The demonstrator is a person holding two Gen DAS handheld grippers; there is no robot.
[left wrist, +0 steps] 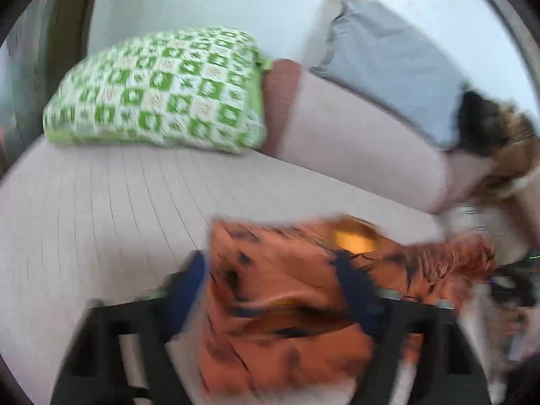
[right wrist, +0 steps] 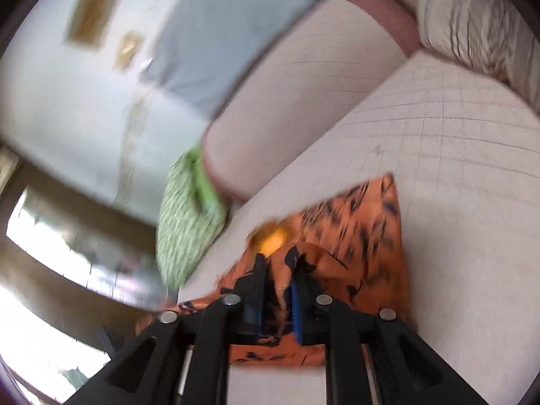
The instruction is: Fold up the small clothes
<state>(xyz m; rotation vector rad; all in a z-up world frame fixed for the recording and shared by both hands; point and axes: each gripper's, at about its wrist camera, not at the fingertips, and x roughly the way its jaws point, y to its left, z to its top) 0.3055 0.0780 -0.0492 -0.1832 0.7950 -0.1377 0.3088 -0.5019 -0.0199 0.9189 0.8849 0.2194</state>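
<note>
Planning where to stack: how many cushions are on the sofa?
2. A green checked cushion at one end, a cream striped cushion at the other. More may be out of view.

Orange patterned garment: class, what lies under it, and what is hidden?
The orange patterned garment lies on the pale gridded sofa seat, which shows around it. The seat beneath the cloth is covered. Both grippers, left and right, pinch its folds.

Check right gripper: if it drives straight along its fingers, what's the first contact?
The right gripper is already pinching a raised fold of the orange patterned garment. Straight ahead it would push more of that garment first, then probably the sofa seat cushion; depth is unclear from blur.
</note>
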